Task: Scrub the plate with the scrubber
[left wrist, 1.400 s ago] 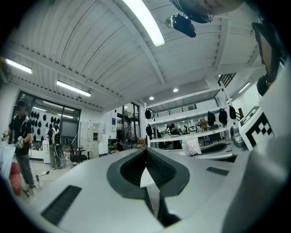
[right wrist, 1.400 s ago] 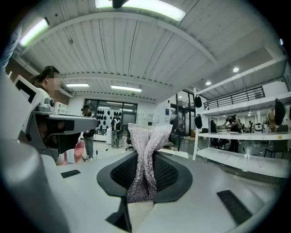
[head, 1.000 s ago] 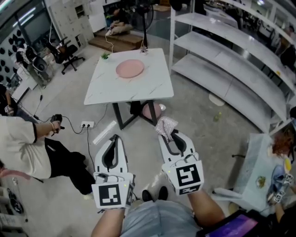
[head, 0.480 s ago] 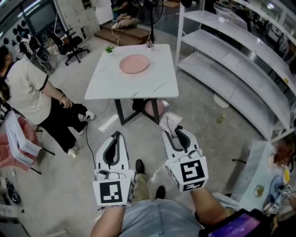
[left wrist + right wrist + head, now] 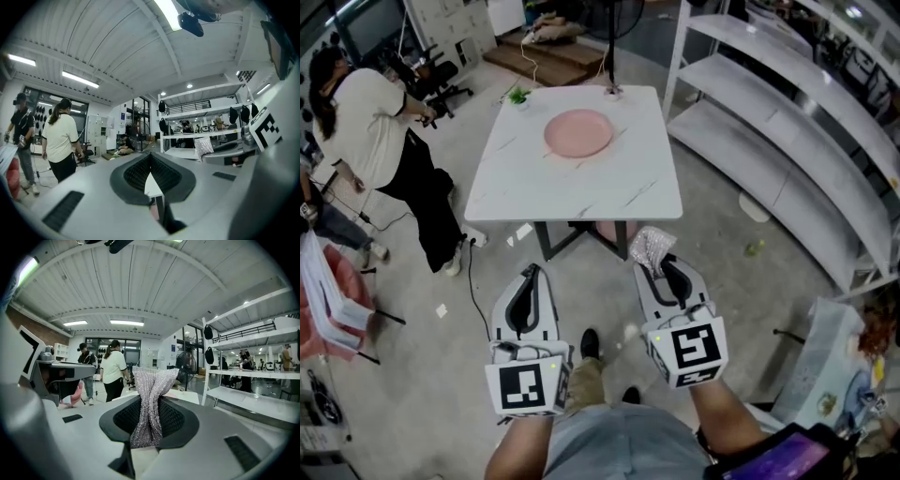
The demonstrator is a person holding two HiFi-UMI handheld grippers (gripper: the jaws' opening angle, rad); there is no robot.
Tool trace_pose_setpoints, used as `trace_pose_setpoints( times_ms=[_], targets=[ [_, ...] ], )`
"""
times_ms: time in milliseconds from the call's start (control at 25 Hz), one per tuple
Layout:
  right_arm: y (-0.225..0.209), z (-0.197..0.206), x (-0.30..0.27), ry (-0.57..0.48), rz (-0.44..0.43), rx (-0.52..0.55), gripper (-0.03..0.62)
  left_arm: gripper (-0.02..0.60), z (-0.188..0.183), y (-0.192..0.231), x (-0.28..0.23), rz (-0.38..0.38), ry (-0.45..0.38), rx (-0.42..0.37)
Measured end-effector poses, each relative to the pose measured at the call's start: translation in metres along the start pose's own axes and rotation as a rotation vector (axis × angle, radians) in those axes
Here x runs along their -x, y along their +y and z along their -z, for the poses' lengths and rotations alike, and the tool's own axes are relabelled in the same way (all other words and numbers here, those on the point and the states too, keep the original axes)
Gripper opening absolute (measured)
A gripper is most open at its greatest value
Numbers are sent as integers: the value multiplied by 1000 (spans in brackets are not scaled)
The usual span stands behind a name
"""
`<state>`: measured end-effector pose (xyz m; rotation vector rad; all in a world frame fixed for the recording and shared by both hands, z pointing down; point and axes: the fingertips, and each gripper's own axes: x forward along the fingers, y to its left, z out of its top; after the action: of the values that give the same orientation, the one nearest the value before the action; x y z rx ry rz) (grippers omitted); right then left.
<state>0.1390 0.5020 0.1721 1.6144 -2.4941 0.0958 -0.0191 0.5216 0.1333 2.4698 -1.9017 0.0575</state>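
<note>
1. Right tongs (image 5: pixel 654 262) were seen clamped on the scrubber (image 5: pixel 649 246), pinched at its waist. The free end was fanned out past the tips, w/ its long axis running along the jaws.
2. Left tongs (image 5: pixel 530 275) were held w/ jaws together & nothing was caught between them.
3. The plate (image 5: pixel 578 133) was found flat on the bench (image 5: pixel 614 192), toward its far half, straight ahead of the person & well apart from both tongs.
4. Key relation: the plate lay fwd of the tongs, roughly between their two lines & a touch left of the right one. No contact was made yet, and floor showed betw. tongs & bench edge.
5. No long axis was to be reckoned w/ on the plate, it being round, so approach from any side was judged fine. Right tongs carried the tool, so the reach was judged theirs, and the left was free to steady the rim.
6. Materials: the scrubber was a silvery wire-mesh wad, crumpled & springy-looking. The plate was pink, shallow & smooth, prob. slippery on the top. The bench top was white w/ grey marble veins on dark legs.
</note>
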Motion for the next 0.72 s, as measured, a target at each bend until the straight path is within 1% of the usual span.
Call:
trace_pose_setpoints(
  times_ms=[120,320,520,720],
  targets=[
    [-8,-11,-44,7,12,5,115,7,-8,25,-44,7,6,-7],
    [-8,-40,-108,-7,36,12,115,6,-21,66,-100,68,-12,-3],
    [-5,-62,-155,-35,54,36,115,6,-30,101,-137,84,-59,-13],
    [-13,-72,-184,-38,86,57,115,6,-25,114,-166,115,-39,-4]
  ],
)
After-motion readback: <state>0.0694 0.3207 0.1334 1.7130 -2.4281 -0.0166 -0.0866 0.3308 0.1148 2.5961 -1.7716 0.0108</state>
